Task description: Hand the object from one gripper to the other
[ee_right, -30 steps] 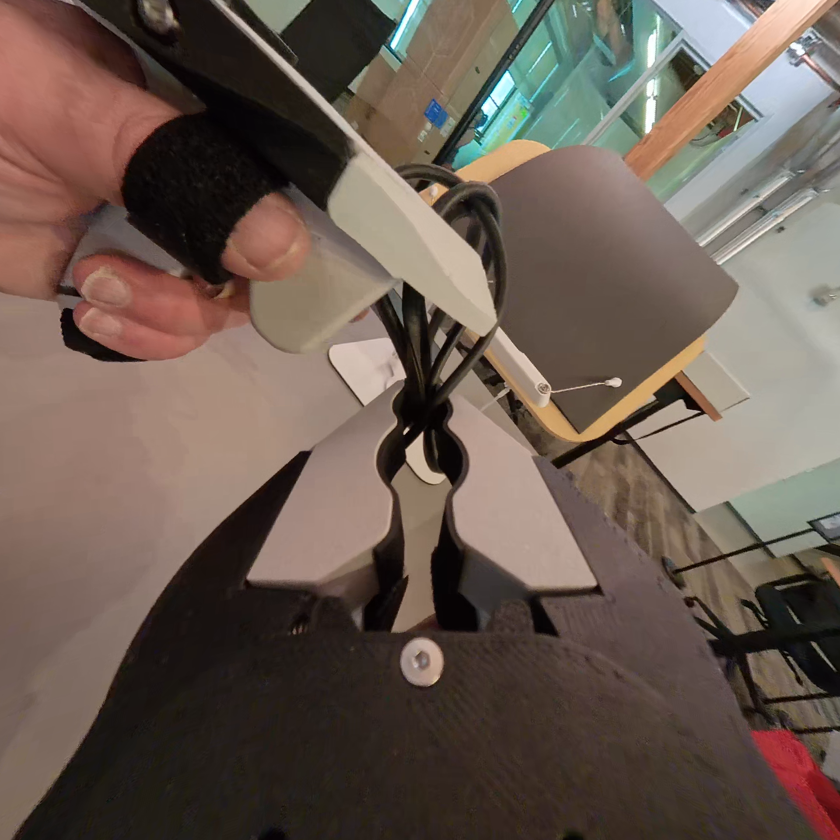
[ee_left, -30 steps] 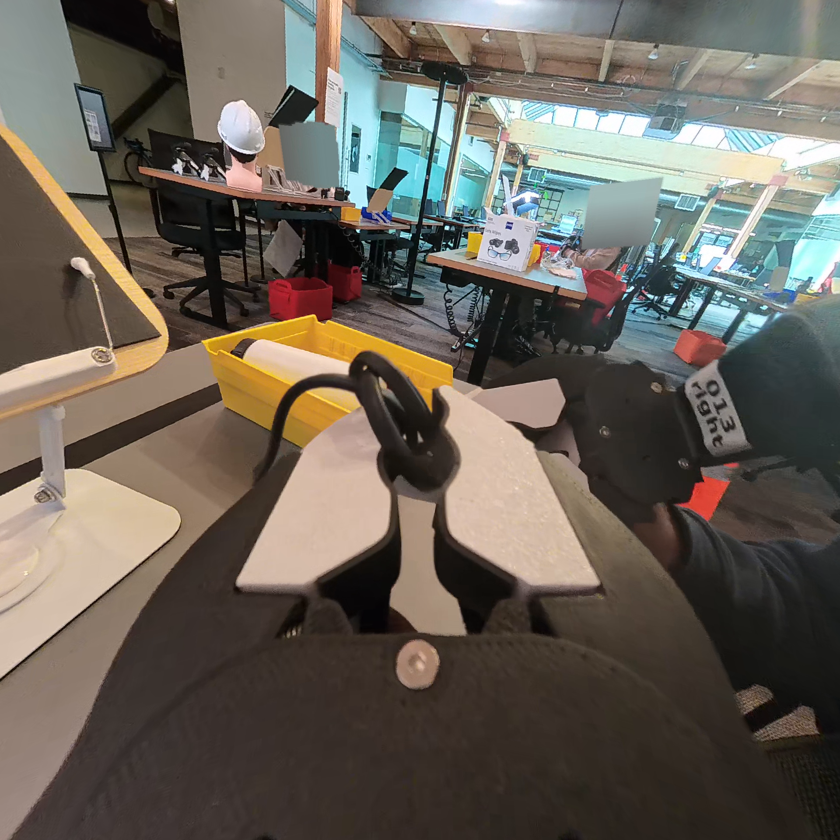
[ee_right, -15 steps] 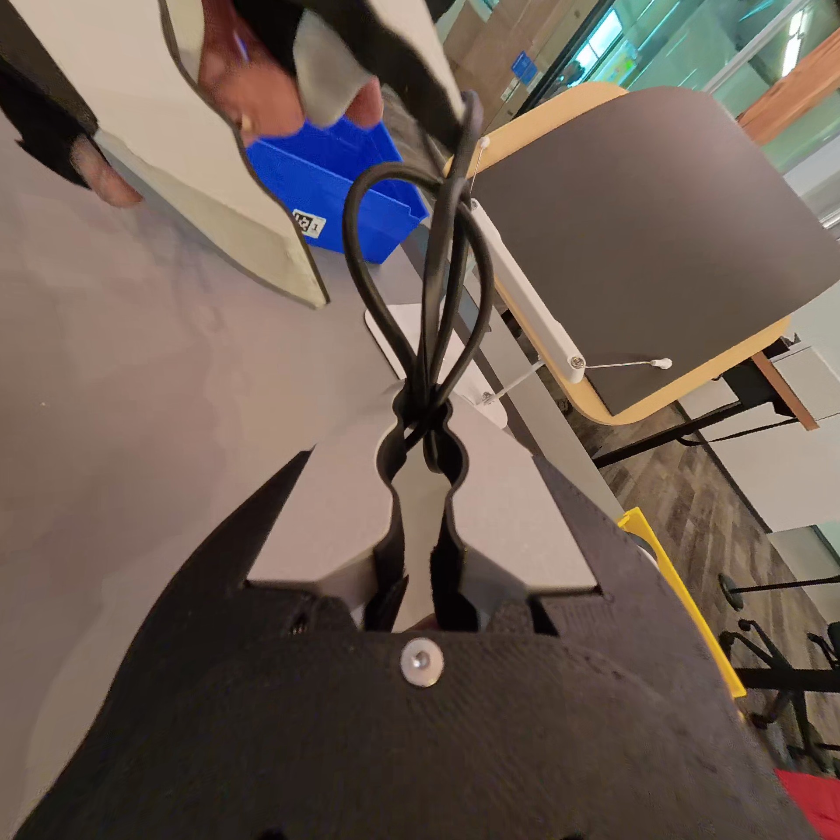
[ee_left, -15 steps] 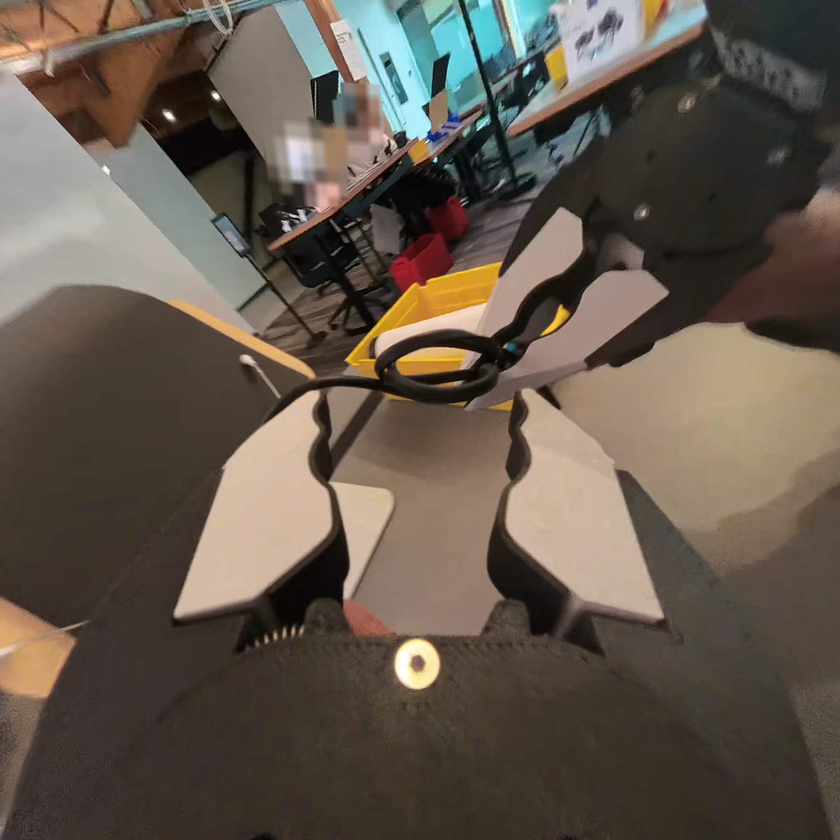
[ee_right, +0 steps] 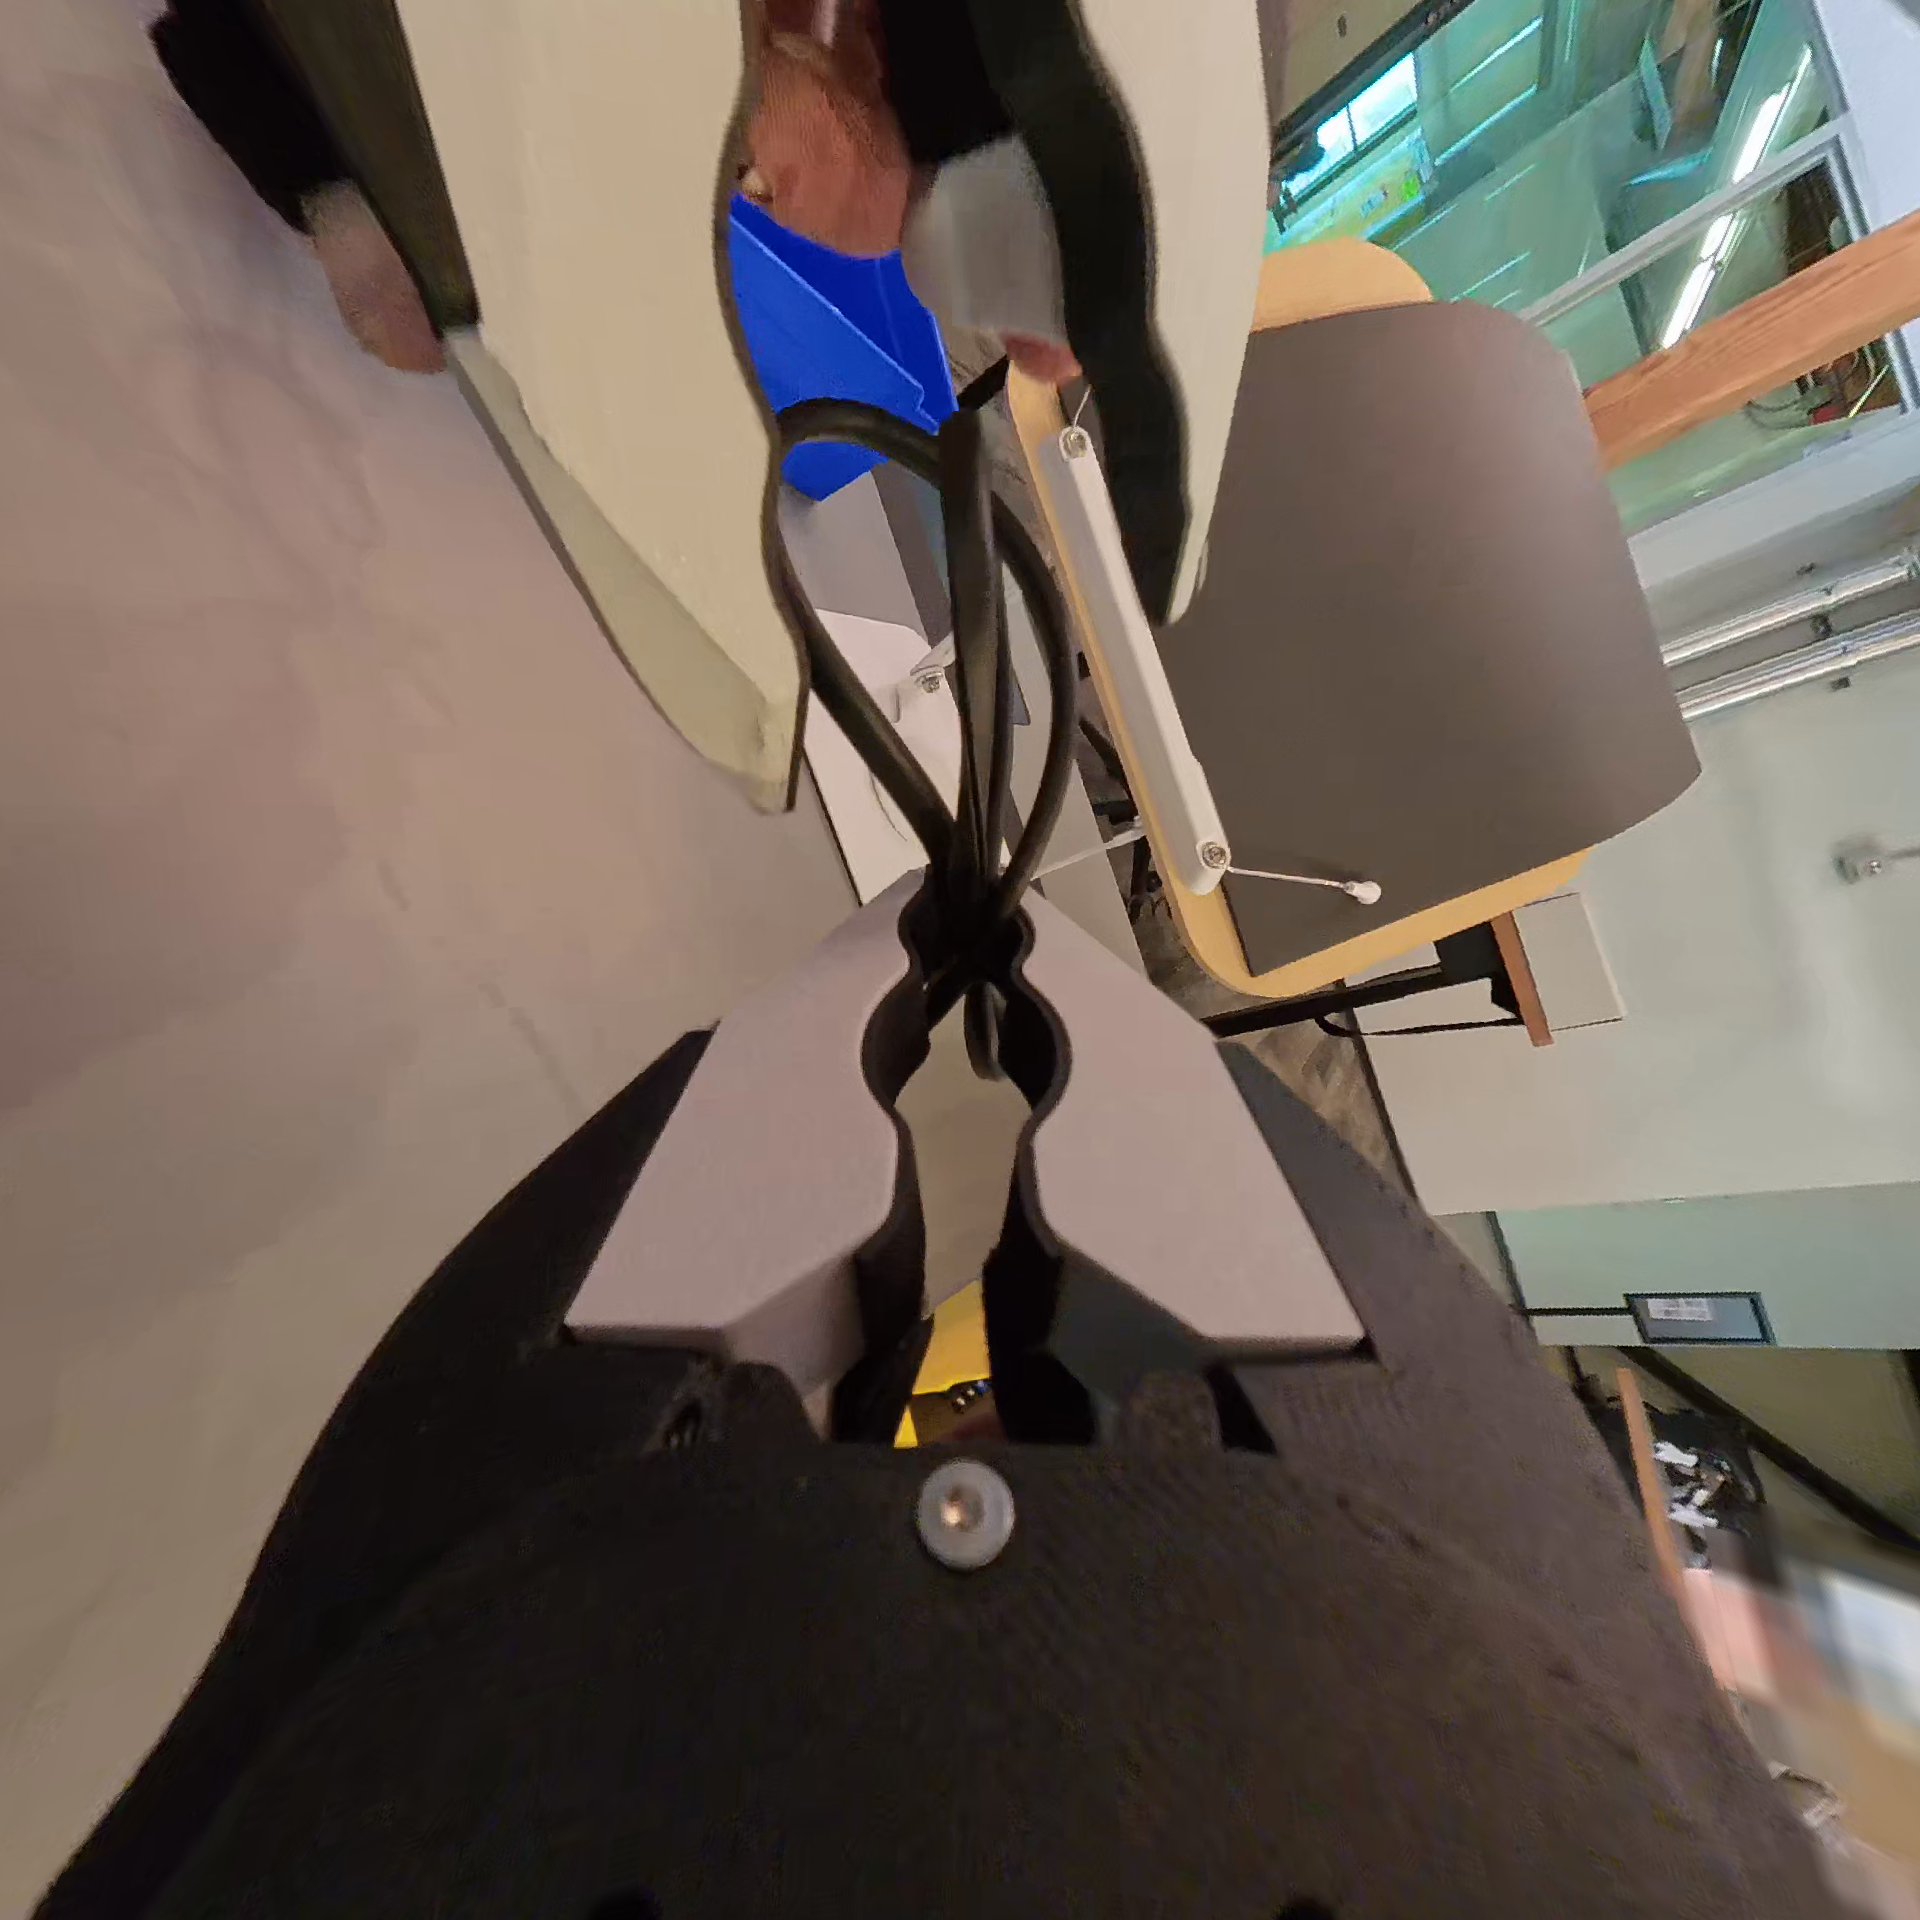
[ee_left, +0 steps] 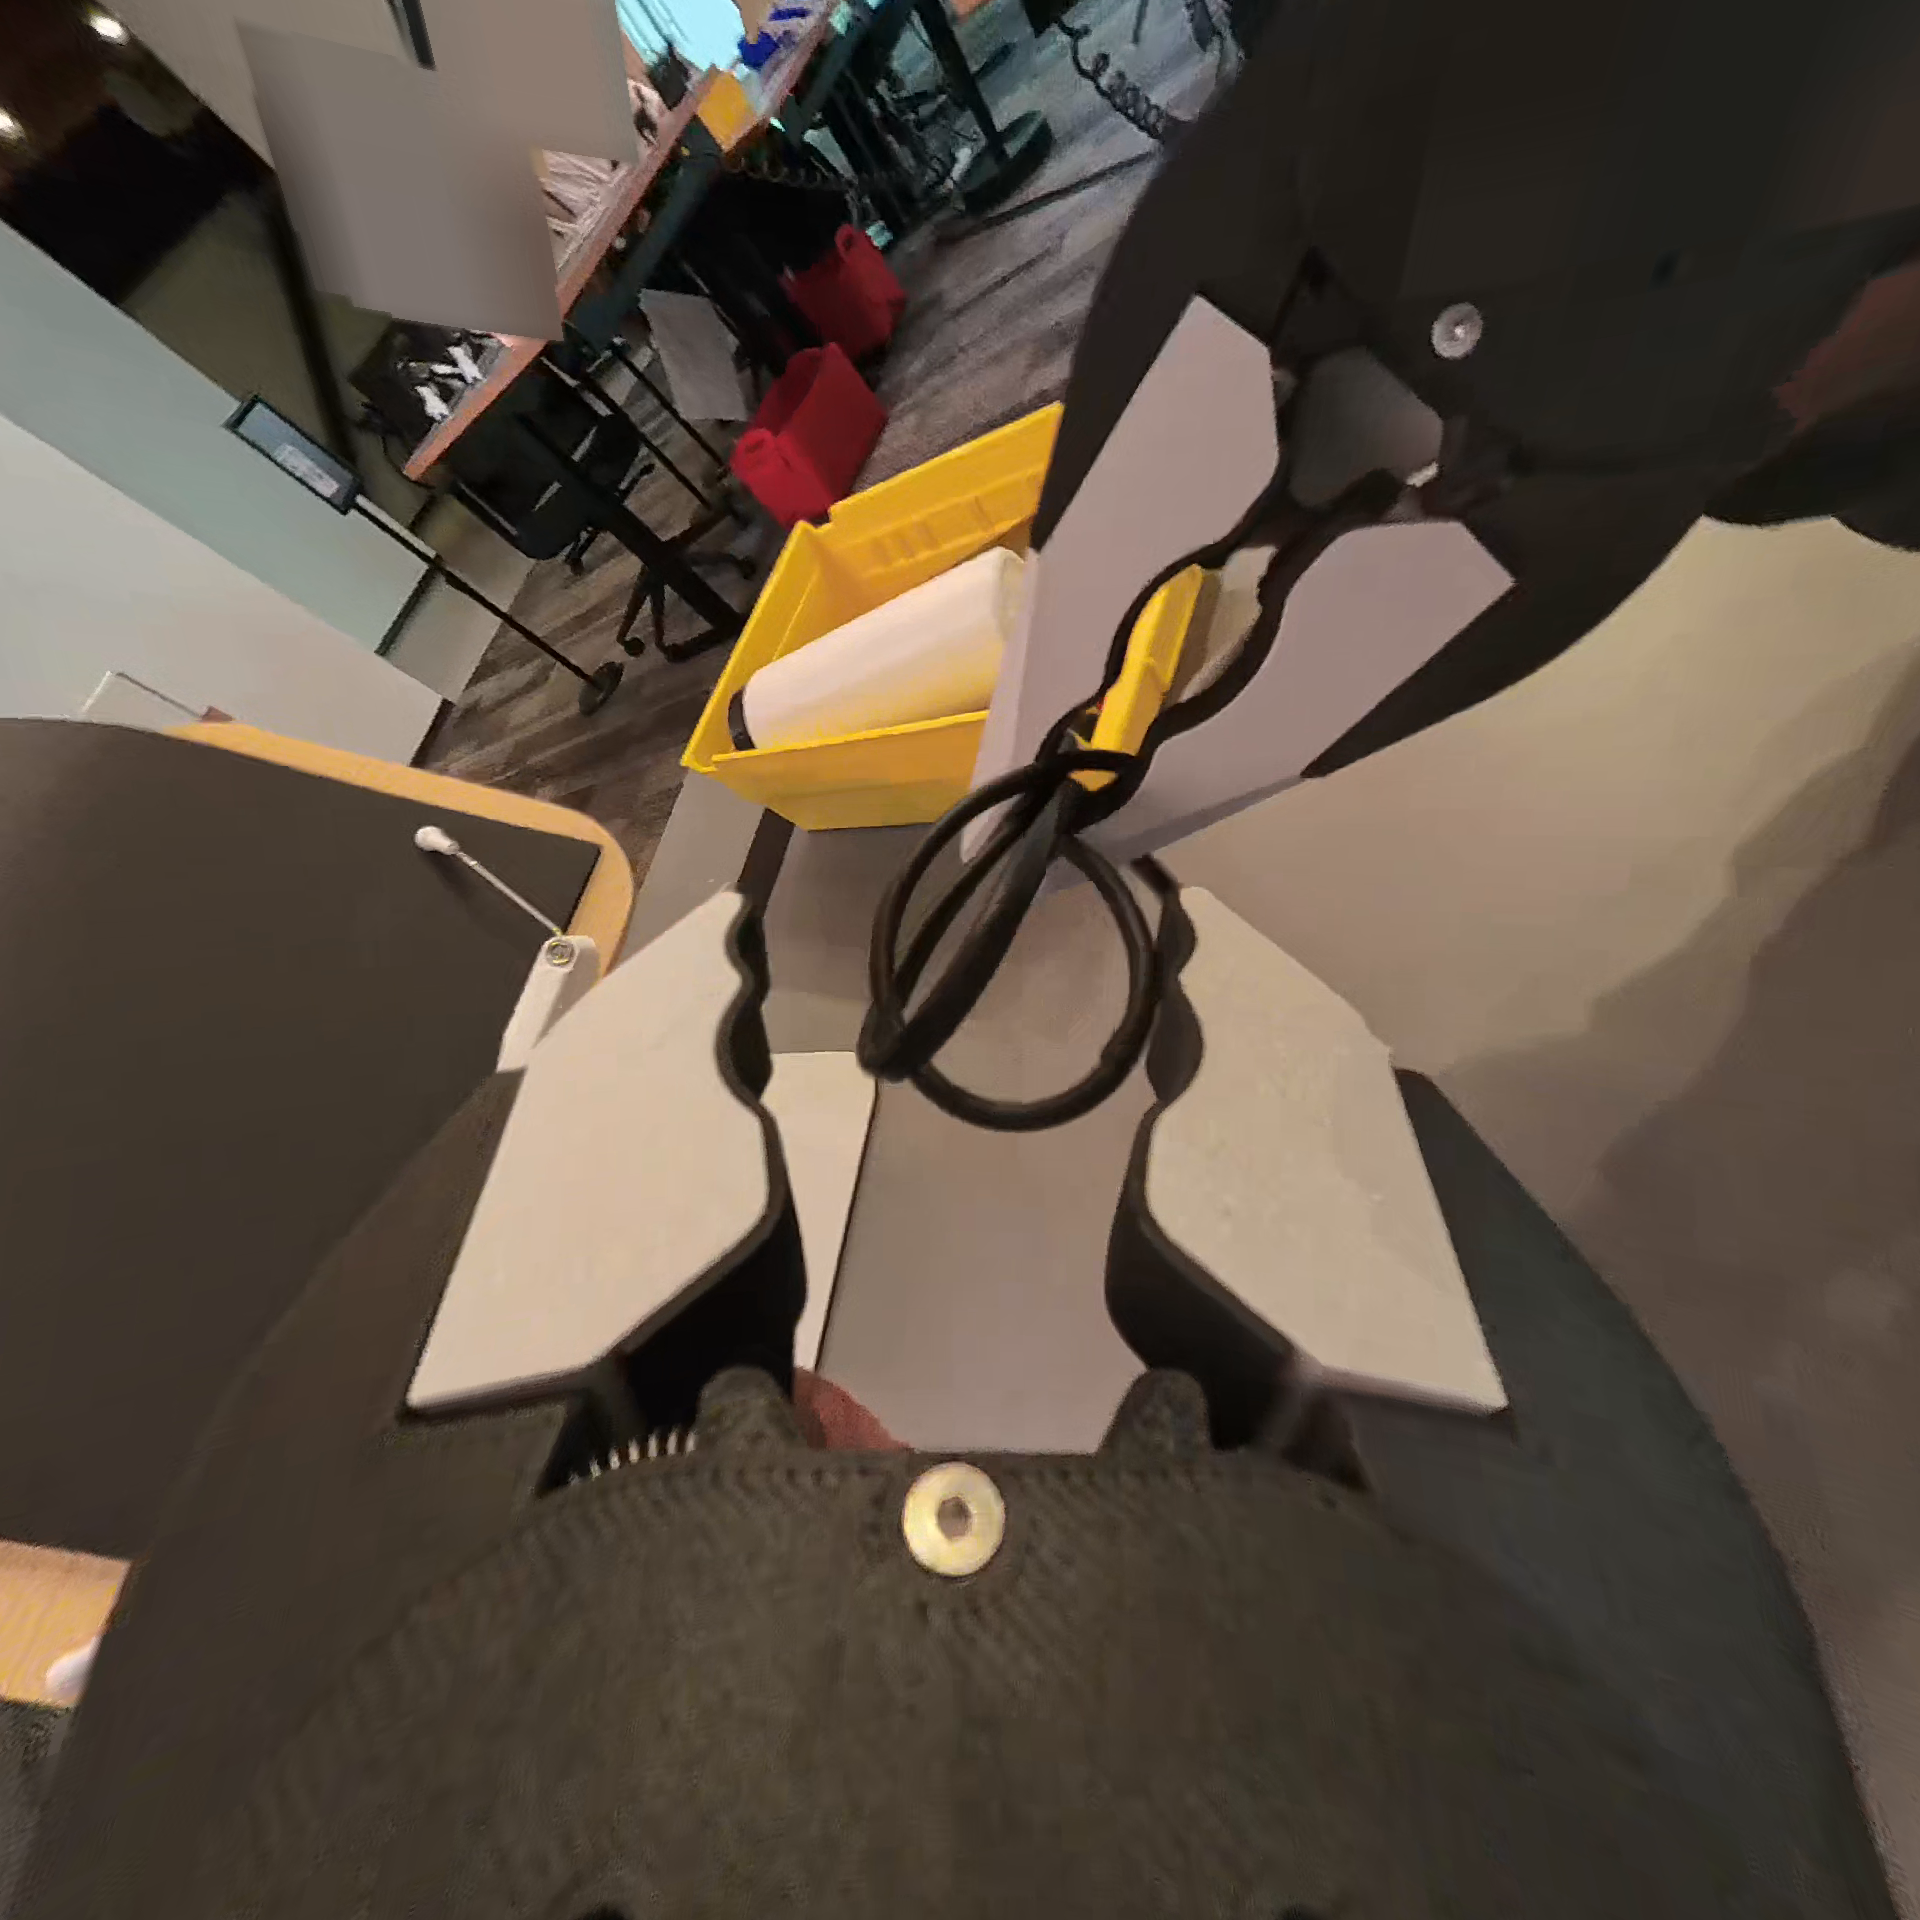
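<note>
Cable bundle between two grips: risk notes

Cable bundle [ee_left: 1003, 977], black and looped, hangs above the grey bench [ee_left: 1558, 935], pinched at its tied waist by the right hand-held gripper [ee_left: 1127, 800], clenched on it. The left hand-held gripper [ee_left: 956, 1039] is released, fingers spread wide, loops lying between them without touching either pad as far as I can tell.

Risks, judged:
- Left fingers closing on one loose loop only; the bundle would swing or slip once the right lets go.
- Right releasing too soon; the bundle drops to the bench.
- A loop snagging on a wavy finger edge.

Orientation: in the right wrist view the long axis runs from the pinch [ee_right: 966, 935] straight away toward the left hand-held gripper; free loops point at it. A yellow bin [ee_left: 862, 769] sits far behind.
</note>
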Tool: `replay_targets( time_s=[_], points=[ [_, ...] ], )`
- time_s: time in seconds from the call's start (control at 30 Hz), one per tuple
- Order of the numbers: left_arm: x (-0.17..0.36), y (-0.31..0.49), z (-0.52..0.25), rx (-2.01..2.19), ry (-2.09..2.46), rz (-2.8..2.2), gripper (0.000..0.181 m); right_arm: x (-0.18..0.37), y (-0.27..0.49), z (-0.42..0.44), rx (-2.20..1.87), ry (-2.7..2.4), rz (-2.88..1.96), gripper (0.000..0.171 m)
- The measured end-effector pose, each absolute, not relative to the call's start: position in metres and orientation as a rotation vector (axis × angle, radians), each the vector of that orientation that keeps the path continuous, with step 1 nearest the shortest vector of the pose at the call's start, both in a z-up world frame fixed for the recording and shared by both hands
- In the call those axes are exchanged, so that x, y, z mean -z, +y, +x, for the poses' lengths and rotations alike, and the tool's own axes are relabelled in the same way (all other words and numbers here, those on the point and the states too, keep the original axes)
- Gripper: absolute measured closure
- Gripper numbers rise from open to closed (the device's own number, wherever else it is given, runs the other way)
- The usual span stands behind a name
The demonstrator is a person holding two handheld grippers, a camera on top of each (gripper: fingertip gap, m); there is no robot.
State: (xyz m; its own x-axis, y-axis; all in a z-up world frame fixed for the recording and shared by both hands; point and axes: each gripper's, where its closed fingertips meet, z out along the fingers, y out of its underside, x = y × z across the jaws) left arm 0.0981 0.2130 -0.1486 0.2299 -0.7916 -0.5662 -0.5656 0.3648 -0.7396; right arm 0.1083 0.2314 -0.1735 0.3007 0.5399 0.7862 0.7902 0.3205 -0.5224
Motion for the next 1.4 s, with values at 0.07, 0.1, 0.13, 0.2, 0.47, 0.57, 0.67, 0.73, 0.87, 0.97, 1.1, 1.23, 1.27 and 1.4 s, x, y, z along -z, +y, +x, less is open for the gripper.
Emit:
replay_targets(
  time_s=[0.07, 0.1, 0.13, 0.2, 0.47, 0.57, 0.67, 0.73, 0.87, 0.97, 1.1, 1.23, 1.27, 1.4],
  points=[
    [0.156, 0.212, 0.1, 0.21, 1.514, -1.31, 0.118, 0.172, 0.23, 0.108, 0.304, -1.383, -1.319, 0.167],
    [0.16, 0.211, 0.101, 0.199, 1.55, -1.313, 0.125, 0.171, 0.23, 0.109, 0.338, -1.395, -1.31, 0.167],
    [0.161, 0.211, 0.102, 0.185, 1.566, -1.322, 0.13, 0.171, 0.231, 0.11, 0.374, -1.406, -1.301, 0.167],
    [0.162, 0.212, 0.102, 0.173, 1.585, -1.332, 0.145, 0.169, 0.231, 0.113, 0.421, -1.421, -1.282, 0.167],
    [0.16, 0.22, 0.105, 0.147, 1.56, -1.339, 0.176, 0.156, 0.226, 0.116, 0.514, -1.435, -1.216, 0.167],
    [0.156, 0.221, 0.106, 0.144, 1.529, -1.325, 0.177, 0.151, 0.227, 0.116, 0.519, -1.415, -1.191, 0.167],
    [0.151, 0.222, 0.106, 0.235, 1.479, -1.355, 0.177, 0.144, 0.227, 0.115, 0.49, -1.382, -1.179, 0.165],
    [0.148, 0.223, 0.106, 0.345, 1.437, -1.408, 0.177, 0.137, 0.227, 0.114, 0.507, -1.363, -1.137, 0.145],
    [0.145, 0.218, 0.106, 0.67, 1.379, -1.558, 0.177, 0.132, 0.226, 0.111, 0.658, -1.391, -1.029, 0.118],
    [0.143, 0.213, 0.108, 0.885, 1.365, -1.661, 0.177, 0.132, 0.229, 0.108, 0.809, -1.433, -0.932, 0.108],
    [0.146, 0.203, 0.111, 1.12, 1.382, -1.783, 0.177, 0.135, 0.232, 0.099, 0.932, -1.483, -0.805, 0.11],
    [0.158, 0.198, 0.111, 1.136, 1.438, -1.861, 0.177, 0.138, 0.235, 0.102, 0.947, -1.531, -0.801, 0.152],
    [0.158, 0.198, 0.112, 1.153, 1.427, -1.867, 0.177, 0.138, 0.235, 0.104, 0.94, -1.537, -0.813, 0.155],
    [0.161, 0.197, 0.116, 1.078, 1.469, -1.832, 0.176, 0.144, 0.237, 0.11, 0.863, -1.558, -0.919, 0.17]
  ],
)
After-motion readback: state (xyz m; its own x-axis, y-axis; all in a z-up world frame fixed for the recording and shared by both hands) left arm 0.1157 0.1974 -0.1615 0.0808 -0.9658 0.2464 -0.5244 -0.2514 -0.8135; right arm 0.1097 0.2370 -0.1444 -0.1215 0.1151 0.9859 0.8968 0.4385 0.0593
